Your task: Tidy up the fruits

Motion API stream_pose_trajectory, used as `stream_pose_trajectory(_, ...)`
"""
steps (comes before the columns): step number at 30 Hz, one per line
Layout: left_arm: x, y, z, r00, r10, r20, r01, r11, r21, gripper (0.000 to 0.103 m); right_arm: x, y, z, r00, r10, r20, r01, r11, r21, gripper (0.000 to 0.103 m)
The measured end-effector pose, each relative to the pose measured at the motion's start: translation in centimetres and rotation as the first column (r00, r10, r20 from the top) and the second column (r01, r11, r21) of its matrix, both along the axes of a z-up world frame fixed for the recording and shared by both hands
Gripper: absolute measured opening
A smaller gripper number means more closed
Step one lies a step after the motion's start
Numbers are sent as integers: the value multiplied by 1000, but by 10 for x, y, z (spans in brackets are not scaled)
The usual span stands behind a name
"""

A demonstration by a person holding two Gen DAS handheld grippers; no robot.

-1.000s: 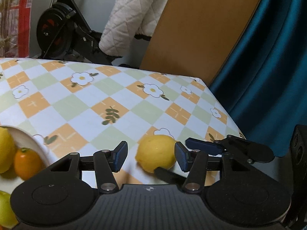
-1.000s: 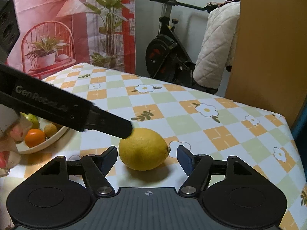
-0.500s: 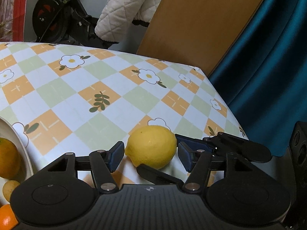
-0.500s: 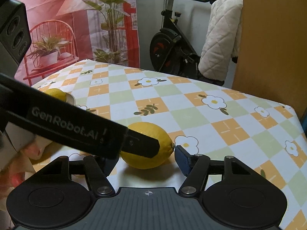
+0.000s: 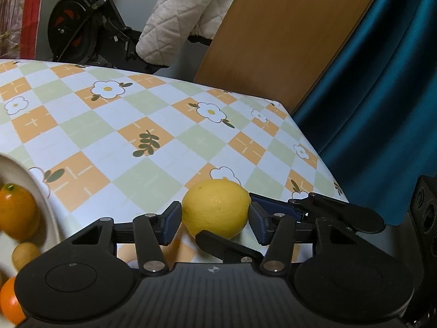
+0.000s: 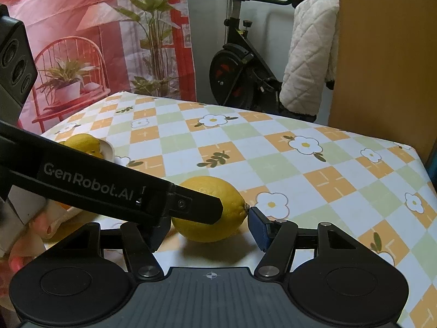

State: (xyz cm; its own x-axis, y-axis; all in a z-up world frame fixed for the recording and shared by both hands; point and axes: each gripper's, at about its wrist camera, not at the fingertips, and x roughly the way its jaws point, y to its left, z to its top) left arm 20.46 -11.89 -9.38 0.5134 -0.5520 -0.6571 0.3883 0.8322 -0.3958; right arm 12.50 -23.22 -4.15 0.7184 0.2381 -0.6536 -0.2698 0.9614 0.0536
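Note:
A yellow lemon [image 5: 215, 211] lies on the checked tablecloth between both grippers; it also shows in the right wrist view [image 6: 210, 207]. My left gripper [image 5: 214, 224] has its jaws closed in around the lemon, pads at or near its skin. My right gripper [image 6: 210, 225] also brackets the lemon, right pad at its tip; its left finger is hidden behind the left gripper's finger [image 6: 191, 205]. A white plate [image 5: 32, 180] at the left holds oranges [image 5: 15, 213] and small fruits.
Another lemon [image 6: 80, 143] sits in the plate at the left. The table's right edge [image 5: 322, 158] runs beside a teal curtain [image 5: 382, 95]. A wooden board [image 5: 286, 35] and an exercise bike [image 6: 240, 65] stand behind the table.
Both grippers have closed in on the lemon from wider openings. The left gripper has come across the right wrist view, and its finger now covers part of the lemon.

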Motion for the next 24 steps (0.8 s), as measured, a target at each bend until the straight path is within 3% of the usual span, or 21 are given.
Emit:
stream_pose_trajectory(11, -21, 47, 22, 999, 46, 23, -46, 999, -8, 56, -14, 54, 23, 997, 58, 43, -58, 998, 4, 58)
stream_pose_trajectory(24, -25, 126, 37, 979, 198, 48, -196, 980, -29, 55, 9, 144, 38, 976, 210, 62, -210, 978, -3, 58)
